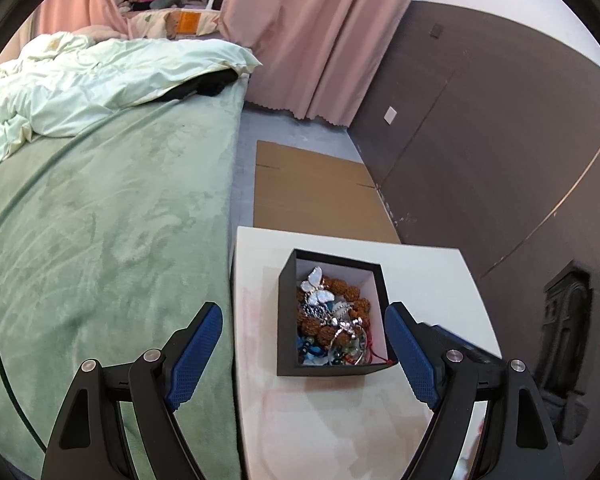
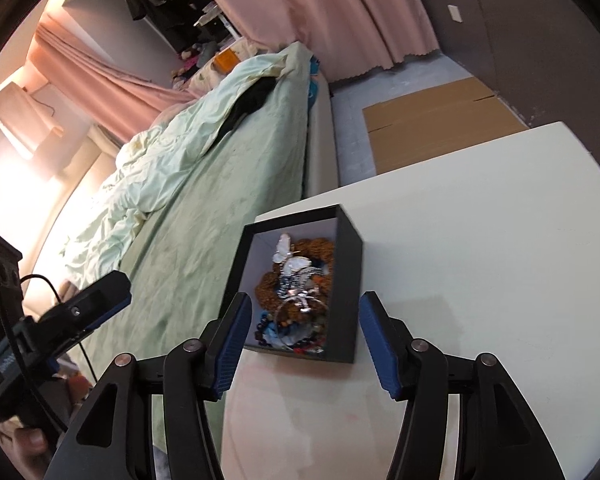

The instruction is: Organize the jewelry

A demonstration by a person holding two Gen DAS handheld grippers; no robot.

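Black card walls frame the jewelry box (image 1: 334, 370), packed with a tangle of jewelry (image 1: 332, 320) near the table's (image 1: 420, 280) left edge. Both the left gripper (image 1: 304, 354) and right gripper (image 2: 300, 344) hang open and empty; we should probably lift the butterfly pendant (image 2: 290, 258) first, slowly, since the chains look snarled.

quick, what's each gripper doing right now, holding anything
Left gripper: open wide, holding nothing, in front of the black box of jewelry.
Right gripper: open, holding nothing; the box sits ahead between its fingers, untouched.
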